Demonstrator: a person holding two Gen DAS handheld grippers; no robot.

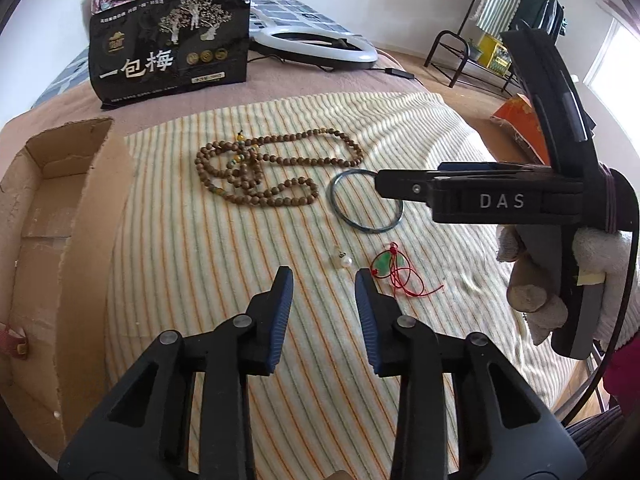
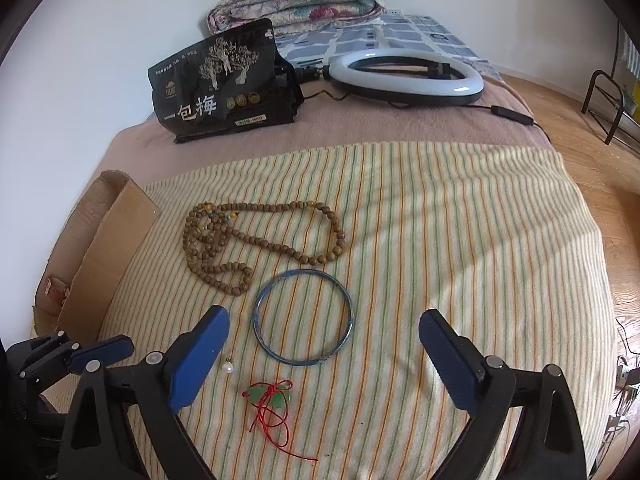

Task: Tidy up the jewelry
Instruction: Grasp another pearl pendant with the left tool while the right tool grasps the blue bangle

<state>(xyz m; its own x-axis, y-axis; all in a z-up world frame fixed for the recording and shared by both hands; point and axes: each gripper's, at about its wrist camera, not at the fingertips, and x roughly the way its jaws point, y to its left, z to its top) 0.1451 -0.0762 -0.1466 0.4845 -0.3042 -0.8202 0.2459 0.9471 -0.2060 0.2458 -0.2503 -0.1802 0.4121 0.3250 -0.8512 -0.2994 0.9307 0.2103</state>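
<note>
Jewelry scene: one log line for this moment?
left tool: open, empty | right tool: open, empty | bead necklace, bangle, pearl, jade pendant: on striped towel

Both grippers (image 1: 324, 280) (image 2: 324, 336) agape, empty

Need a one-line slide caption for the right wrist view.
Open right gripper hovers over a striped towel holding a bead necklace, blue bangle, pearl pendant and red-corded jade charm.

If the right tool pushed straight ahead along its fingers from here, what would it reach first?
Probably the blue bangle: it lies on the striped towel just beyond the open right tool, centred between the fingers. The tool's height above the towel is unclear.
</note>
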